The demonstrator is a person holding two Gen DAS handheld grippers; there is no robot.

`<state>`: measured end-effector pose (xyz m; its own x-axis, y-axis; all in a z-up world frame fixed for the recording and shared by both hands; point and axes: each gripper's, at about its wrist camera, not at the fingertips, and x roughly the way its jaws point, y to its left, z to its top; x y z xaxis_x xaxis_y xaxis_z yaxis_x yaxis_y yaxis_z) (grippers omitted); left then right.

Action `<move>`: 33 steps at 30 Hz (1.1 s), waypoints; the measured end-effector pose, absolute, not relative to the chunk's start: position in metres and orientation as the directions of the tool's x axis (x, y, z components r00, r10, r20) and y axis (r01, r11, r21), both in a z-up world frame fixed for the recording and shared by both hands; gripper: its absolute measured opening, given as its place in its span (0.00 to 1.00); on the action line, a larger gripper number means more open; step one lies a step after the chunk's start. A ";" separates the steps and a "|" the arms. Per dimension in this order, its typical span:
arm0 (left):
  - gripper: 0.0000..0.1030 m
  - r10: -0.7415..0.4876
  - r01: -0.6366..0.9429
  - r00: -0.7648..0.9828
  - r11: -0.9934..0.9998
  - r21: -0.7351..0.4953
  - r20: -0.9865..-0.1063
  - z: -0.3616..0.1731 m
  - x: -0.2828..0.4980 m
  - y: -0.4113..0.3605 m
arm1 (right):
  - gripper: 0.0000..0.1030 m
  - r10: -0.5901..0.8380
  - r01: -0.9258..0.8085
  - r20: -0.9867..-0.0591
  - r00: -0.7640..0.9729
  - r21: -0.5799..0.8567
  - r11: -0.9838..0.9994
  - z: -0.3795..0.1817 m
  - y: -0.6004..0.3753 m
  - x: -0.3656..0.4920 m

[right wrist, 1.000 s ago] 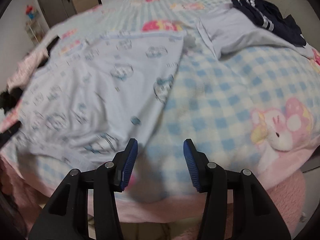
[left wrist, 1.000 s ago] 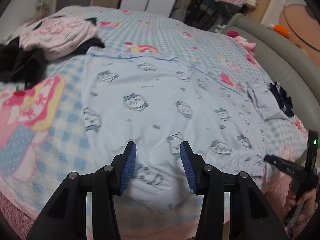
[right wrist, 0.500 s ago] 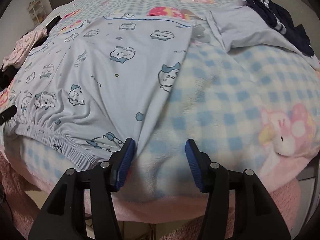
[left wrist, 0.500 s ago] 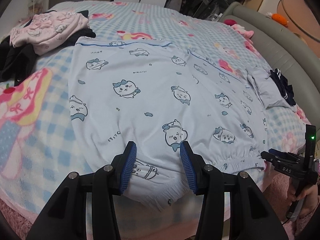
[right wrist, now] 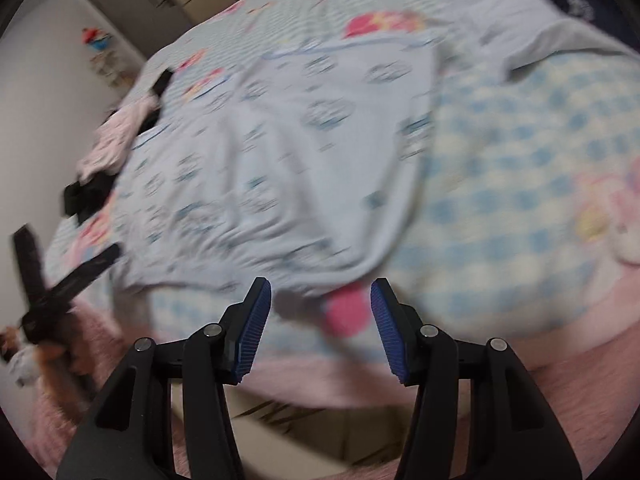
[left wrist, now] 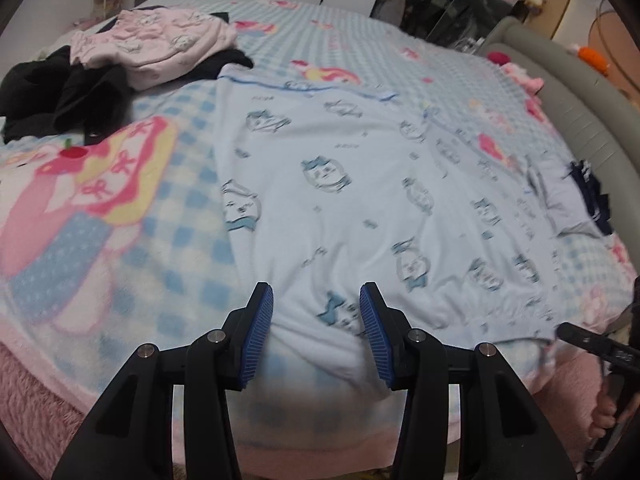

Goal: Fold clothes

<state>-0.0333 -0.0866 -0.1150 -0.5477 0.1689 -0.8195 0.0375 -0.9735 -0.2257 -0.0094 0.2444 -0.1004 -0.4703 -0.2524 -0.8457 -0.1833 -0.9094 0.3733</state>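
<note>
Light blue pyjama trousers point(left wrist: 360, 184) with a cartoon print lie spread flat on the bed, the elastic waistband at the near edge. My left gripper point(left wrist: 316, 320) is open, its jaws on either side of the waistband's left part. My right gripper point(right wrist: 320, 312) is open just in front of the waistband's right corner, not touching it. The trousers point(right wrist: 280, 152) are blurred in the right wrist view. Each gripper shows in the other's view, the right one point(left wrist: 592, 344) and the left one point(right wrist: 60, 276).
The bed has a blue checked blanket point(left wrist: 120, 240) with pink cartoon figures. A pile of pink and black clothes point(left wrist: 132, 52) lies at the far left. A folded pale garment with a navy item point(left wrist: 576, 196) lies at the right. A grey padded bed frame point(left wrist: 580, 92) curves along the far right.
Both views have shifted and blurred. The left gripper has moved closer over the waistband. The right gripper has pulled back and swung left along the bed edge. Both stay open.
</note>
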 end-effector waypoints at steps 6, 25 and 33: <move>0.45 0.141 0.053 -0.520 -0.979 -0.197 -0.843 -0.116 -0.025 -0.091 | 0.51 -0.199 -0.203 -0.874 -0.443 0.314 -0.927 -0.118 0.249 0.004; 0.46 0.099 0.108 -0.485 -0.979 -0.172 -0.869 -0.112 -0.019 -0.104 | 0.50 -0.034 -0.311 -0.899 -0.437 0.186 -0.932 -0.116 0.269 0.007; 0.44 0.257 0.035 -0.569 -0.942 -0.335 -0.781 -0.097 -0.027 -0.096 | 0.50 -0.067 -0.252 -0.865 -0.497 0.218 -0.943 -0.101 0.258 -0.003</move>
